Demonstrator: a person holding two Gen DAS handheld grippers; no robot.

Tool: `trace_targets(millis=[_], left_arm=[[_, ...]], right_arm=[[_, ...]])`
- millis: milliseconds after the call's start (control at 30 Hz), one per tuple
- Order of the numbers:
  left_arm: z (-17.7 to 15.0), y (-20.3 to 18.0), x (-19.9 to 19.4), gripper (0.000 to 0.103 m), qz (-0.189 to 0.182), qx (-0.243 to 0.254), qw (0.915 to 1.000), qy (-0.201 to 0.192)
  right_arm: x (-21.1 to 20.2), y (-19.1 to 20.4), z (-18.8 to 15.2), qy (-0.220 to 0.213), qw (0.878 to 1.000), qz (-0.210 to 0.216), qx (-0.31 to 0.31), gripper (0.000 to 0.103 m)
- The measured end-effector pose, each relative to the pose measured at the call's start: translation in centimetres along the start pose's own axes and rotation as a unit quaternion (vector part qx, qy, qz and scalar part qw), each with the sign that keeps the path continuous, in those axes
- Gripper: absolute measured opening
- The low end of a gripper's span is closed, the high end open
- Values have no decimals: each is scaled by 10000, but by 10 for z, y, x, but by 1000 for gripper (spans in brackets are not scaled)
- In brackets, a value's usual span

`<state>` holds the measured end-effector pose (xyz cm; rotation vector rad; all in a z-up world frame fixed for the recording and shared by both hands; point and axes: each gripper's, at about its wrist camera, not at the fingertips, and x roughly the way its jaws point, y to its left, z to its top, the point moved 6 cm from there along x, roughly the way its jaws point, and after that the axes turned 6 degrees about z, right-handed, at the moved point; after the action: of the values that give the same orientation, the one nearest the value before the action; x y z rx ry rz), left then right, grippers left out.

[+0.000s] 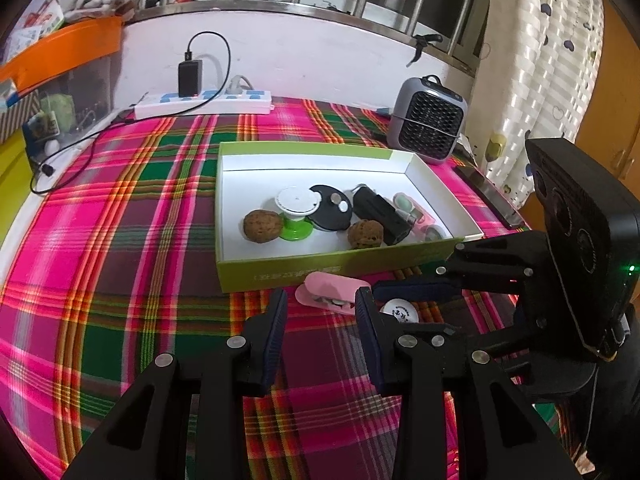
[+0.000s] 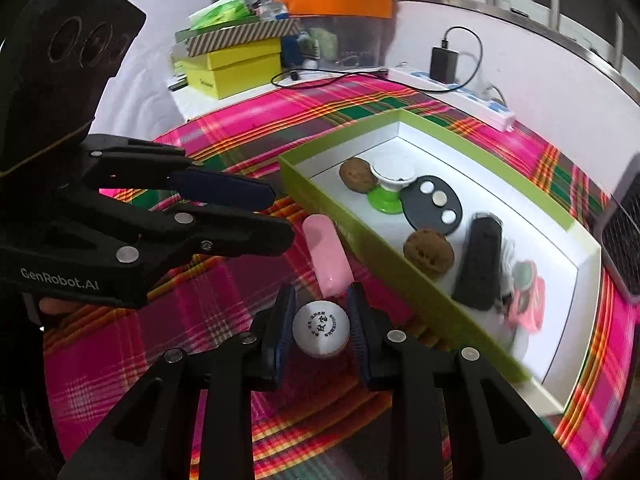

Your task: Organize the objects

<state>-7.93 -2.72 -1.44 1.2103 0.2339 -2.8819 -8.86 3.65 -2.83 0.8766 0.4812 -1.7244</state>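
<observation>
Ball gripped beside the box

Right gripper clamps the white ball, plain only in its own view; left gripper hangs open, empty.

White lettering on the side of the left gripper reads "GenRobot.AI". The white ball carries a ring of small black characters around two larger ones, too small to make out. Pale print runs along the front wall of the green box, seen upside down and not legible. A yellow box in the background bears a dark word that stays unreadable.
</observation>
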Motion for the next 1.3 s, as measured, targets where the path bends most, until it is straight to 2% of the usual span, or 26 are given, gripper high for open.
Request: trace_targets(millis=[300,533,733,900,1033,1300], left_arm=[[-2,4,0,33,27,-49,10000,40],[-5,-8,11,34,128,-91,9997,187],[-7,-13,26,38,291,-560,9972,394],[-7,-11,33,39,669,-879,9929,431],[-8,-9,32,39,927,-880,9906,487],[-16,6,23,39,1075,-899,9890,480]], right_arm=[[9,28,-1,8,9986,404,-354,28],[-8,15,-13,-134,9998,123,-22,28],[-21,11,-24,-203,9997,-22,114,28],[-27,10,-26,-279,9995,-27,155,28],[-30,8,-26,-338,9992,-32,193,28],[-30,5,-26,-321,9989,-165,306,28]])
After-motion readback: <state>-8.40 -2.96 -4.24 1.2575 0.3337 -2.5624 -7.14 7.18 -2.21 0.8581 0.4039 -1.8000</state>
